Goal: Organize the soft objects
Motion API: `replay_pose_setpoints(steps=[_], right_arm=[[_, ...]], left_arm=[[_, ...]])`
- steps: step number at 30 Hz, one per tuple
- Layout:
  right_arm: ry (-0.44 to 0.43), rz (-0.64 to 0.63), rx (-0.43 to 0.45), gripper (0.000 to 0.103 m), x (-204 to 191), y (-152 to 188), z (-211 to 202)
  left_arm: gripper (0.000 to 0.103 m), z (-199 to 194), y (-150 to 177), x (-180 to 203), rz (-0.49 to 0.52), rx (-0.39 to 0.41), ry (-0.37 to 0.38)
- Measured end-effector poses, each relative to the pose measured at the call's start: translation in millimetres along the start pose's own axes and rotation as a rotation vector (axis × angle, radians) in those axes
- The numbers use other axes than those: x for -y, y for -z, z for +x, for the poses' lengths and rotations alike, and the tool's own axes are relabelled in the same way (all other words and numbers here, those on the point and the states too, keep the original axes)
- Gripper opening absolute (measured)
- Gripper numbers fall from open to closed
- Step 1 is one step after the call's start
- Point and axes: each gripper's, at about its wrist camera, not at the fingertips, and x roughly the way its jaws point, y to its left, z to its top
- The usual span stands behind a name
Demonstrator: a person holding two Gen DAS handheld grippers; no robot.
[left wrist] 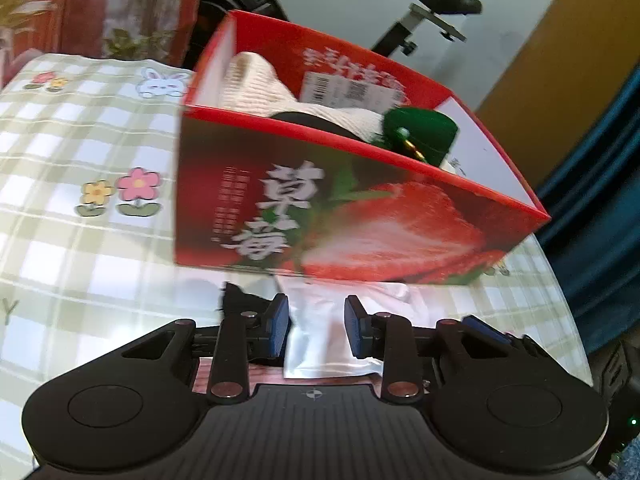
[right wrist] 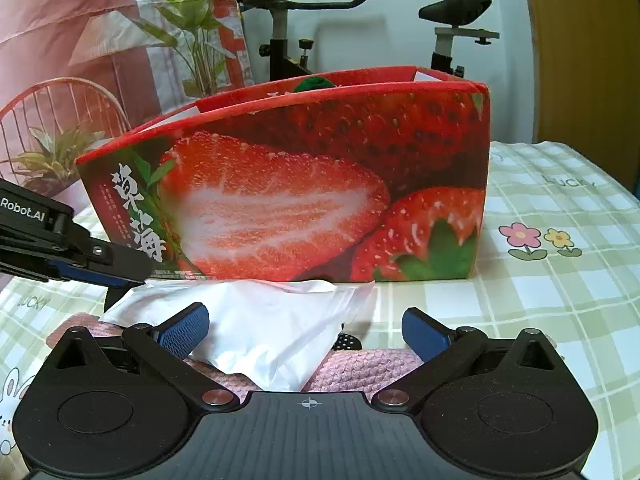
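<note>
Both grippers sit at the strawberry box's [right wrist: 320,184] near wall. Left gripper [left wrist: 316,330] straddles the white packet [right wrist: 256,320], contact unclear. Right gripper [right wrist: 304,330] gapes wide, empty; open tablecloth [right wrist: 560,300] lies rightward.

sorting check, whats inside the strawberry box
In the strawberry box: a cream knit, something black, a green felt piece. Its floor is hidden.

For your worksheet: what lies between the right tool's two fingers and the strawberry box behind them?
A white soft packet on the checked tablecloth, reaching to the strawberry box; the right wrist view shows it.

Exercise bike [right wrist: 304,36], potted plant [right wrist: 188,24], checked tablecloth [right wrist: 560,300], wire basket [right wrist: 60,108]
</note>
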Motion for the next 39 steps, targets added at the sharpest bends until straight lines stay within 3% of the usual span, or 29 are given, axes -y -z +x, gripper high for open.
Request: replay_pose_setpoints(steps=[7,16,25,31,39], right_arm=[[-0.014,0.014,-0.007,0.101,3,0,1],[-0.038,0.044,-0.019,0.101,7,1,2],[-0.056,0.065,-0.026,0.102,9,0,2],[-0.065,0.072,-0.028,0.101,10,1,3],[-0.103,0.089,-0.032,0.096,13,2,3]], left_arm=[[0.033,27,-14,-5,-0.023,-0.058,-0.027],[0.034,49,-21,3,0.039,-0.101,-0.057],[0.034,62,-24,-6,-0.032,-0.123,-0.034],[0.034,65,-25,-18,-0.152,-0.139,0.018],[0.034,53,-19,-9,-0.148,-0.129,0.036]])
